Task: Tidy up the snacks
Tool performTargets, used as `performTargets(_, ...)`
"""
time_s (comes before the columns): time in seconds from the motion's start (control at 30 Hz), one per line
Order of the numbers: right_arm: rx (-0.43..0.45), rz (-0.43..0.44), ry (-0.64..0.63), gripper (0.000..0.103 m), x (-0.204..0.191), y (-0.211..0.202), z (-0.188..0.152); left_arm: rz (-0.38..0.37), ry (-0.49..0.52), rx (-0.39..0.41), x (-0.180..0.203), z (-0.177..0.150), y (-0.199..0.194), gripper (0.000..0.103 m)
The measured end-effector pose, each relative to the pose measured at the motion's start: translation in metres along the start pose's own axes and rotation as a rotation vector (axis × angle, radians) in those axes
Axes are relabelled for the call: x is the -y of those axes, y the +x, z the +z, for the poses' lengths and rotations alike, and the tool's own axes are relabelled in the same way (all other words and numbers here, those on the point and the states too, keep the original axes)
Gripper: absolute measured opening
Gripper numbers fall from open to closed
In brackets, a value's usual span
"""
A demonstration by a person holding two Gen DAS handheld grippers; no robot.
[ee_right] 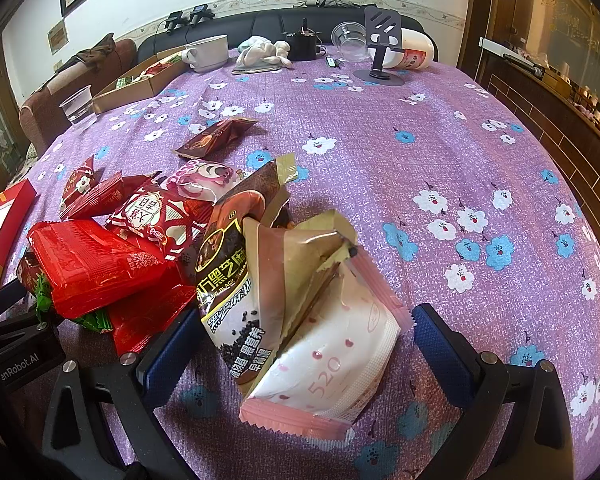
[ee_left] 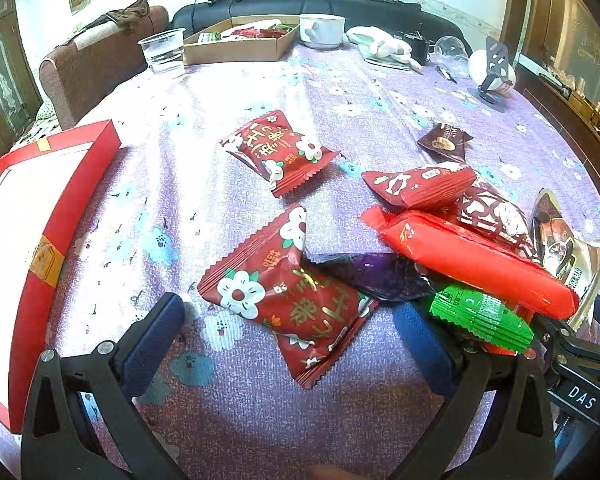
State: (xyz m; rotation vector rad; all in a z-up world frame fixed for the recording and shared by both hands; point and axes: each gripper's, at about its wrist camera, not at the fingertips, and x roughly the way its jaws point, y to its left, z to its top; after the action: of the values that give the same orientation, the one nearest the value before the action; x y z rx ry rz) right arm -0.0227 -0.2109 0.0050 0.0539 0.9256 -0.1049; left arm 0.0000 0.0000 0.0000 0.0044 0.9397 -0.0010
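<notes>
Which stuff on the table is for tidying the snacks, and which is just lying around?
For the job: flower packet, orange-red packet, sesame packet, pink packet, brown packet, red box, cardboard tray.

Just lying about: plastic cup, mug, phone stand, white cloth.

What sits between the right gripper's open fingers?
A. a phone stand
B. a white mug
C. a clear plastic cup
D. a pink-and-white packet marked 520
D: the pink-and-white packet lies between the spread blue pads of the right gripper, untouched by either.
</notes>
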Motion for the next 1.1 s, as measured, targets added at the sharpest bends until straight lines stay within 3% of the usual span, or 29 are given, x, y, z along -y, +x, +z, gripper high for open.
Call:
performTargets(0.87, -0.001, 0.000, 0.000, 0.103, 0.000, 0.000, 0.000, -0.007, 0.009, -0.002, -0.001, 0.000, 0.000, 0.103)
performTargets(1.03, -0.002, -0.005, 0.005, 0.103, 0.000, 0.000, 0.000, -0.059, 0.100, -0.114, -0.011, -0.004, -0.009, 0.103)
performTargets(1.1, -0.016, 0.002, 0.001, 0.103, -0.001, -0.003, -0.004, -0.057, 0.083, -0.096, -0.026, -0.009, -0.021, 0.103)
